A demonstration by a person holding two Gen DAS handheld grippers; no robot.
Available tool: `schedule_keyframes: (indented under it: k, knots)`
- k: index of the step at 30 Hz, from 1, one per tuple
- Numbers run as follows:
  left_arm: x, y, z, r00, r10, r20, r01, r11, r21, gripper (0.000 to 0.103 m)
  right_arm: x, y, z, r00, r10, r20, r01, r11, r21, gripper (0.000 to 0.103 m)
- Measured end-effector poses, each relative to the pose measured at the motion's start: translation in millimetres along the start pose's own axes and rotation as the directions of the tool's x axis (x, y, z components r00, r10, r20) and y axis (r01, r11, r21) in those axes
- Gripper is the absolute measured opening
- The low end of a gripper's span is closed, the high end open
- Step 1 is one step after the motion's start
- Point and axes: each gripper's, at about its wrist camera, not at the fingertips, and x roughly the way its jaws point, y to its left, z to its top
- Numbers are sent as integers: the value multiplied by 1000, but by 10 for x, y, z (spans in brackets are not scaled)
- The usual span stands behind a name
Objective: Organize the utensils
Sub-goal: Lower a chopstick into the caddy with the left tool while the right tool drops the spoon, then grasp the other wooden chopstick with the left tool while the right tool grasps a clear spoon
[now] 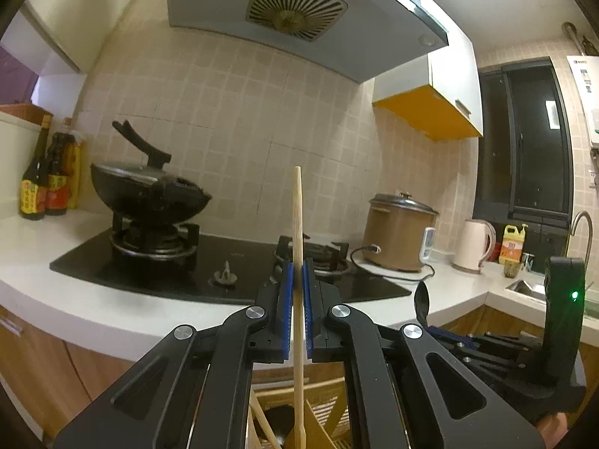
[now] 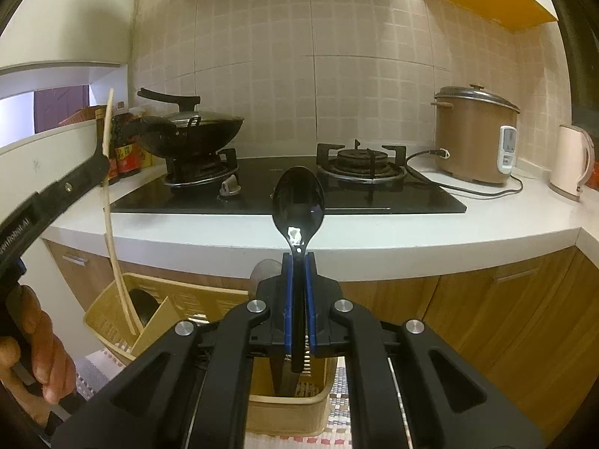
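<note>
Gripping a wooden stick (image 1: 297, 224) upright, left gripper (image 1: 297, 273) clamped tight on it, lower end down in tan utensil basket (image 2: 112, 307). Right gripper (image 2: 298, 262) pinched on black spoon (image 2: 298, 202) handle, bowl up, w/ basket just below. Both held in front of white surface (image 2: 374, 239) edge, near stove (image 2: 262, 194).

Each black claw (image 1: 298, 273) has blue-lined fingers (image 2: 287, 299), silver round screws and slotted linkage arms.
</note>
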Motion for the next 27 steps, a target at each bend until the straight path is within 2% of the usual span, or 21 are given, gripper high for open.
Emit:
schedule_keyframes:
  k: [4,9,14,16,19,20,21,22,23,24,25,27]
  knots:
    - [-16,33,-71,1000,6,-23,-6,1000,2,3,-88,-1,-35,1000,-1,5,1,1000,10,5]
    - [-90,151,-116,997,-24,-70,21,998,-52,4,-176,23,-118,999,28,-30,-28,1000,8,5]
    - [-246,212,-146,993,-26,-119,22,999,-37,10,-380,-53,-156,996,49,-78,-45,998,49,9]
    - [-360,254,-125,990,-32,-134,27,999,-40,14,-515,-76,-146,995,43,-85,-39,998,52,16]
    - [-549,297,-71,982,-63,-177,54,997,-53,22,-844,-118,-130,994,45,-95,-39,997,67,47]
    - [-618,301,-54,977,-71,-199,61,997,-56,26,-949,-122,-129,994,41,-103,-34,997,69,63]
    - [-681,296,-40,967,-84,-239,72,996,-60,33,-1075,-118,-134,992,48,-115,-40,997,66,67]
    - [-706,292,-39,952,-101,-288,82,994,-76,39,-1186,-107,-148,989,62,-131,-54,997,63,67]
    - [-723,308,-35,928,-124,-352,88,989,-116,44,-1238,-94,-160,986,66,-155,-57,996,63,67]
    - [-750,334,-45,897,-157,-412,92,981,-174,44,-1283,-71,-195,974,77,-213,-64,996,67,67]
    - [-791,346,-68,852,-212,-478,107,966,-237,44,-1299,-45,-252,955,92,-283,-72,994,79,67]
    - [-884,283,-162,756,-287,-589,142,949,-280,44,-1301,1,-393,912,101,-397,-66,993,102,67]
